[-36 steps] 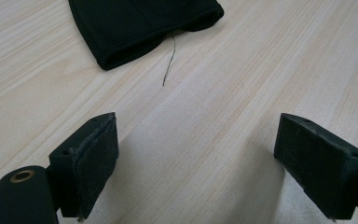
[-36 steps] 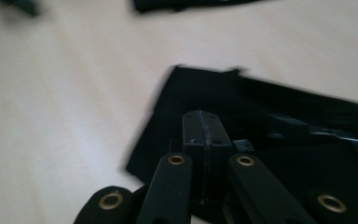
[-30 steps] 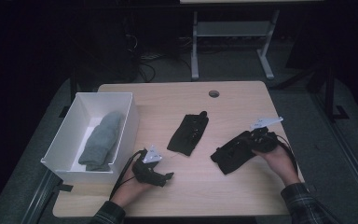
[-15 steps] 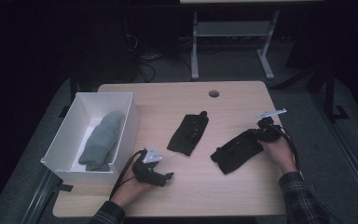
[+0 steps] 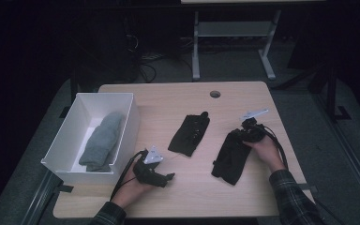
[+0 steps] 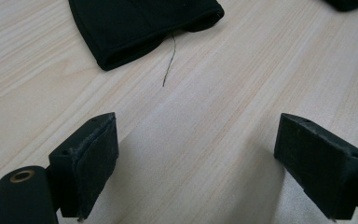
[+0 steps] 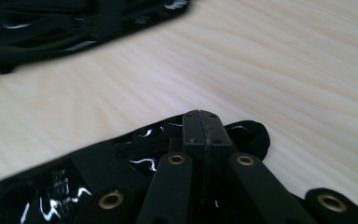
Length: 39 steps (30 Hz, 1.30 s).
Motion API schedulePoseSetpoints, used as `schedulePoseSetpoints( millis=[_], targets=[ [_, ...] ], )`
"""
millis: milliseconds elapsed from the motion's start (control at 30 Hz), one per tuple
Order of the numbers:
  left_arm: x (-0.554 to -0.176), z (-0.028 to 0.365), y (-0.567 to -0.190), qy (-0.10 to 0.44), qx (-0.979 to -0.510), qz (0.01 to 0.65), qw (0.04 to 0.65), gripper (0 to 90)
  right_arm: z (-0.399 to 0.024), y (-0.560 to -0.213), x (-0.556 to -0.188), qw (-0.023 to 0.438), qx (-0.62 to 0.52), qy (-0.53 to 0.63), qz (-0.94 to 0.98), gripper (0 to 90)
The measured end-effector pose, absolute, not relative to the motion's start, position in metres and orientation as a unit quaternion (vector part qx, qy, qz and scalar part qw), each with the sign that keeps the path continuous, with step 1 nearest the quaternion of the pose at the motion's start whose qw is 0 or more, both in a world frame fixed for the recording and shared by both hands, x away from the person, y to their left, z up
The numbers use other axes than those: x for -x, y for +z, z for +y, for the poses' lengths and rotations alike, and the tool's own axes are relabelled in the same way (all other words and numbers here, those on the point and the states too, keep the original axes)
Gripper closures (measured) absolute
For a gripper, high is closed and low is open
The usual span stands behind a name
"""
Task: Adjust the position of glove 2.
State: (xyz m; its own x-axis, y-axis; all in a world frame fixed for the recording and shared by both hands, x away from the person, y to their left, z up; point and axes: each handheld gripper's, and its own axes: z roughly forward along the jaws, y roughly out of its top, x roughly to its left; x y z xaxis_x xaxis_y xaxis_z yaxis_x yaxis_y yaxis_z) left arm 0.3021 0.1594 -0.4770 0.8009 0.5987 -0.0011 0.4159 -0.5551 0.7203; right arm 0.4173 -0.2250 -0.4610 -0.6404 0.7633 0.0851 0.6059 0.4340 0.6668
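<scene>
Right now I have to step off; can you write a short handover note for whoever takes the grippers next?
Left gripper: open, holding nothing, low over the table near the box.
Right gripper: fingers closed on the top edge of the right black glove.
Middle black glove: flat on the table, untouched.
White box: holds one grey glove.
Probably left: both black gloves into the box.

Left gripper view: black glove [image 6: 140,25] cut off at top edge. Right gripper view: shut right gripper [image 7: 204,125] hides whether glove fabric [image 7: 135,154] is pinched.
</scene>
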Motion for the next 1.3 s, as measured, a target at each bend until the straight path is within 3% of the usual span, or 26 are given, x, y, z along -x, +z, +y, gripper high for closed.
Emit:
schedulePoseSetpoints(
  millis=[433,733,867,967,1067,1300],
  targets=[
    [-0.302,0.160,-0.477,0.123,-0.874,0.290,0.371,13.0,-0.175,-0.458,-0.397,0.090,-0.333,0.337,0.876,90.0],
    [-0.302,0.159,-0.477,0.123,-0.873,0.290,0.371,13.1,-0.178,-0.453,-0.394,0.079,-0.337,0.365,0.864,88.4],
    [-0.302,0.159,-0.477,0.123,-0.874,0.290,0.371,13.0,-0.196,-0.441,-0.388,0.103,-0.353,0.387,0.846,75.8],
    [-0.302,0.159,-0.477,0.123,-0.873,0.291,0.371,13.1,-0.216,-0.446,-0.380,0.129,-0.370,0.379,0.838,55.3],
    [-0.302,0.160,-0.477,0.123,-0.873,0.291,0.371,13.1,-0.234,-0.449,-0.373,0.144,-0.393,0.380,0.825,44.8],
    [-0.302,0.159,-0.477,0.125,-0.872,0.295,0.371,13.1,-0.270,-0.466,-0.349,0.159,-0.411,0.365,0.820,33.1]
  ],
)
